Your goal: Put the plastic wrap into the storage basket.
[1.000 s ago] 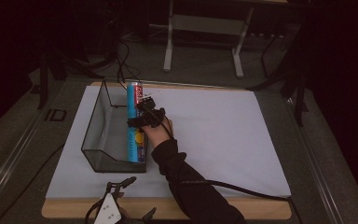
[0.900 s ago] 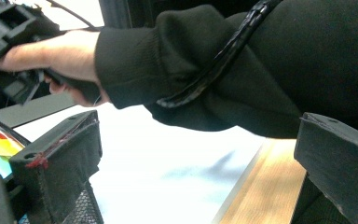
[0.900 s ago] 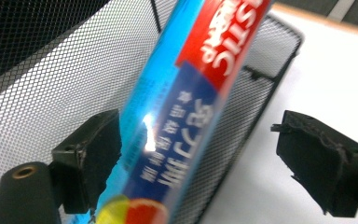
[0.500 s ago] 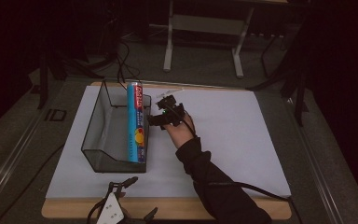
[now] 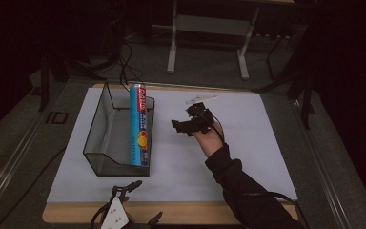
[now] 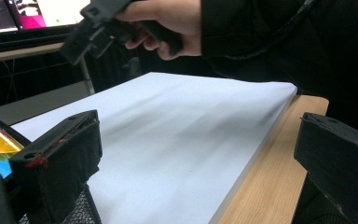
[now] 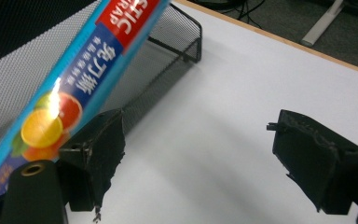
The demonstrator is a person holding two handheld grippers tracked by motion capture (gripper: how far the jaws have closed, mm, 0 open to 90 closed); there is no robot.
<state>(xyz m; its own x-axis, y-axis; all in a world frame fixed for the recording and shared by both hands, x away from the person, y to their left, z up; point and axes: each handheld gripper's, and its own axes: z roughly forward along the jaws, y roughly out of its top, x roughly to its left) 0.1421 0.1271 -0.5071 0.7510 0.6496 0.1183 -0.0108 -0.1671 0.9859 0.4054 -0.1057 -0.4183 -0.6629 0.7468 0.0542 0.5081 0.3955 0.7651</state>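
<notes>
The long blue cling-wrap box [image 5: 138, 125] lies inside the black wire-mesh basket [image 5: 100, 138], propped along its right wall, one end up at the far rim and the other down near the front corner, so I judge the placing itself to be done. My right gripper [image 5: 189, 123] hovers over the white mat [image 5: 248, 143] just to the right of the basket, apart from the box, with its jaws spread wide and nothing between them; in the right gripper view the box [image 7: 70, 88] runs slantwise past the left jaw against the mesh of the basket [image 7: 168, 42], and only bare white mat [image 7: 223, 93] shows in the gap. My right hand [image 5: 208, 138] grips the handle, sleeve trailing back toward the near edge of the desk [image 5: 195, 213]. My left gripper [image 5: 124, 210] rests low at the near edge, just in front of the basket, its jaws also standing apart and empty; from its own view I look across the mat [image 6: 182, 135] and see my right hand [image 6: 172, 23] holding the other gripper up at the far side. A small pale object [image 5: 201, 99] lies on the mat beyond my right gripper; I cannot tell what it is. What is left, as I read it, is little: draw the right gripper clear, and perhaps check that the box sits steady against the wall, since it leans on the rim rather than lying flat on the basket floor.
</notes>
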